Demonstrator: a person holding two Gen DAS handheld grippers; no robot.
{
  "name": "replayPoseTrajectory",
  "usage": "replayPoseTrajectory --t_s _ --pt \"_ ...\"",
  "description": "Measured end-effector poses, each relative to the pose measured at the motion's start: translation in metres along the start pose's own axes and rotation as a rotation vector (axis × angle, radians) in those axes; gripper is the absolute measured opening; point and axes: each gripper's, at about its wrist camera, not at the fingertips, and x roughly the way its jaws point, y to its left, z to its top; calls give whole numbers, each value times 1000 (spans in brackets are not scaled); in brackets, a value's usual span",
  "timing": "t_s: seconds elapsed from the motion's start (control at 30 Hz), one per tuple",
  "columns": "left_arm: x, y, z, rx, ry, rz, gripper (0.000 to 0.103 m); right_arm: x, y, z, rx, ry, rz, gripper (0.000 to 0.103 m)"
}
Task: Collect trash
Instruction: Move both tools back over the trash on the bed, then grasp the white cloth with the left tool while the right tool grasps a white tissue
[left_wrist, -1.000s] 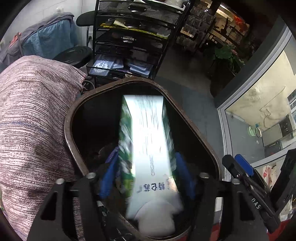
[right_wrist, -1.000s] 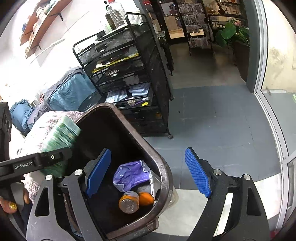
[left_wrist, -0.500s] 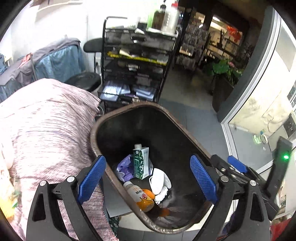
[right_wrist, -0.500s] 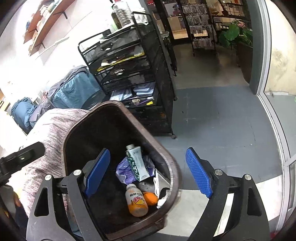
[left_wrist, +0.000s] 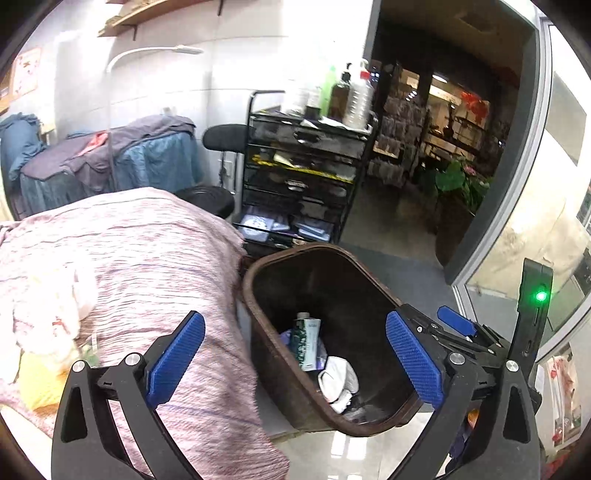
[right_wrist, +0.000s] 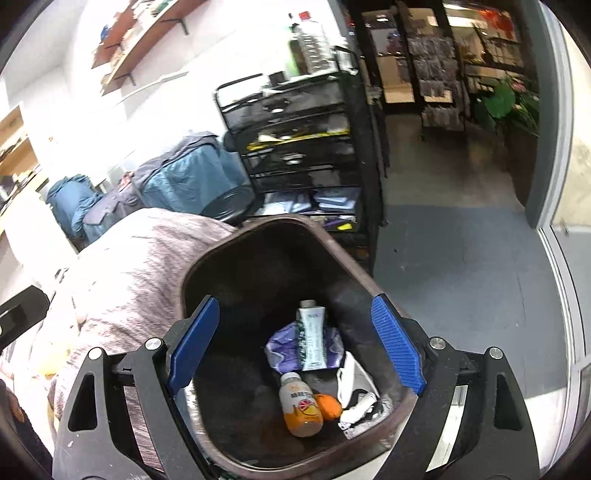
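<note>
Trash now lies in the brown bin: the green carton has dropped from the left gripper, whose jaws are opening with nothing between them. It rests beside the juice bottle. Right gripper hangs wide, empty, over the bin; the next piece can be fetched.

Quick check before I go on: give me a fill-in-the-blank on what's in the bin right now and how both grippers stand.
1. The green and white carton lies inside the brown ____.
2. Beside the juice bottle lies a small fruit coloured ____.
3. The carton rests on a crumpled wrapper coloured ____.
4. Between the fingers of the left gripper and the right gripper there is ____ held.

Missing words: bin; orange; purple; nothing
</note>
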Motion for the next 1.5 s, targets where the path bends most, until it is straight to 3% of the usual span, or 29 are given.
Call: replayPoseTrajectory --t_s 0.37,0.9,1.2,1.5 --pt "-35 50 -22 -48 -32 130 97 0 75 -2 -125 17 172 84" --pt "-85 195 -73 -289 41 320 97 14 206 -16 -352 137 432 84" --pt "-100 264 -88 -374 96 376 97 29 280 -35 -470 250 564 84" --pt "-86 304 -83 -417 139 377 96 57 366 -65 -684 344 557 80"
